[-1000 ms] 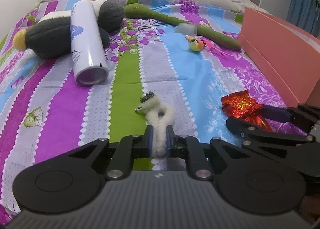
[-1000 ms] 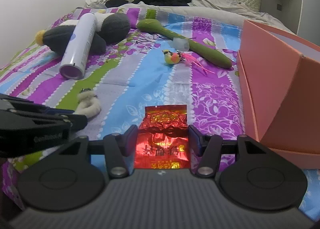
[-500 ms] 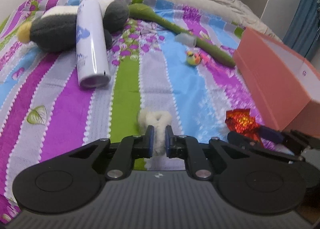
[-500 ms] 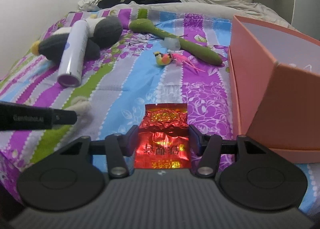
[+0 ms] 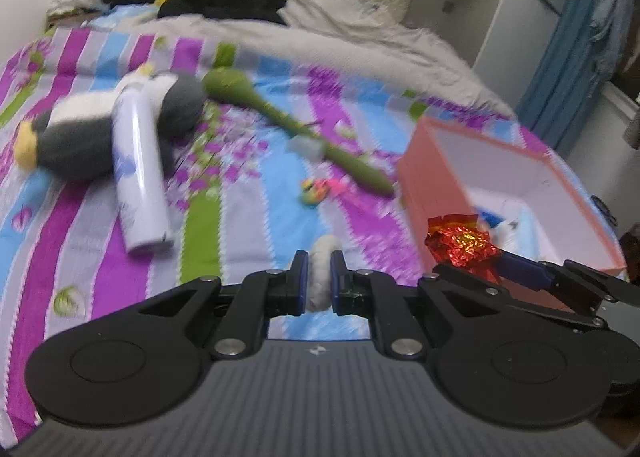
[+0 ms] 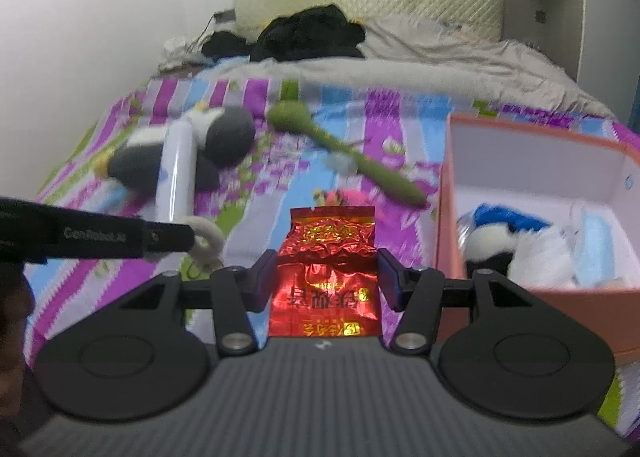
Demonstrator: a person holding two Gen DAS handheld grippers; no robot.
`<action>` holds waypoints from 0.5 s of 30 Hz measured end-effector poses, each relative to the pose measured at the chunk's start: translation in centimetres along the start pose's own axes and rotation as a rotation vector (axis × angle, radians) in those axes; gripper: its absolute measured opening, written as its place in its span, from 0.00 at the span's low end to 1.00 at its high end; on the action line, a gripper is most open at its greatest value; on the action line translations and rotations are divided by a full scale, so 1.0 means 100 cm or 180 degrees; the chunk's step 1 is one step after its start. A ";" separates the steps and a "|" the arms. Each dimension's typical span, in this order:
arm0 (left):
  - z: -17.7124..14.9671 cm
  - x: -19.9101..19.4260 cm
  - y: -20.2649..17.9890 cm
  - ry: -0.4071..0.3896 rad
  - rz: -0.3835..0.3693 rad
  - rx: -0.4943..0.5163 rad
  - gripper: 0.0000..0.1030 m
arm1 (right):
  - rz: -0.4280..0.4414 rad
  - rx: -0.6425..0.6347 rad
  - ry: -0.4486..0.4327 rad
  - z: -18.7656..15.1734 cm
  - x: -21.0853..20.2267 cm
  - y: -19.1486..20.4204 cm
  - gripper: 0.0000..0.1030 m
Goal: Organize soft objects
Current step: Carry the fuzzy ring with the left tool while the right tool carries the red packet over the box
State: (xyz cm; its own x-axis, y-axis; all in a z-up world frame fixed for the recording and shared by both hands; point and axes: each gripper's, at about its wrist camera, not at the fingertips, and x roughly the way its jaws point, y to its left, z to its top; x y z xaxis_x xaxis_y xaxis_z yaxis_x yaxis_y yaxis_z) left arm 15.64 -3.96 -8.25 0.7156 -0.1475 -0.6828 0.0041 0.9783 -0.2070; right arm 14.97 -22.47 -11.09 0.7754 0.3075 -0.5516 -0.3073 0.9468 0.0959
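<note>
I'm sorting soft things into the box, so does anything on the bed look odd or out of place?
Yes. A hard white spray can lies tipped across the grey plush toy, resting on it rather than on the bedspread. It is not a soft thing. The long green spoon-shaped item also lies loose beside the pink box.

Soft, even indoor light fills both views, with weak shadows. Motion blur smears the striped purple, blue and green bedspread (image 5: pixel 248 217) and the white cylindrical spray can (image 5: pixel 138 173). Fisheye distortion bends the edges. The crinkled red foil packet (image 6: pixel 326 273) glints brightly.
</note>
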 end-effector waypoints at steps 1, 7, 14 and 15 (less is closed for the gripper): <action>0.006 -0.005 -0.005 -0.0029 -0.0032 0.0025 0.13 | -0.0004 0.0023 -0.0034 0.006 -0.005 -0.002 0.54; 0.041 -0.032 -0.036 -0.0174 -0.0195 0.0155 0.13 | -0.0069 0.0088 -0.0273 0.041 -0.035 -0.017 0.54; 0.079 -0.054 -0.081 -0.0378 -0.0398 0.0264 0.13 | -0.0183 0.0087 -0.0569 0.081 -0.066 -0.041 0.54; 0.083 -0.056 -0.087 -0.0395 -0.0425 0.0277 0.13 | -0.0208 0.0084 -0.0596 0.085 -0.069 -0.045 0.54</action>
State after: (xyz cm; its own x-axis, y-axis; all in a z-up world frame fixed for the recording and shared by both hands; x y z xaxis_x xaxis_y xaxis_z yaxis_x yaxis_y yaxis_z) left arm 17.44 -10.46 3.20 0.7852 -0.2630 -0.5606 0.1613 0.9609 -0.2249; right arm 15.68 -28.06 -0.63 0.8830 0.2553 -0.3938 -0.2403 0.9667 0.0879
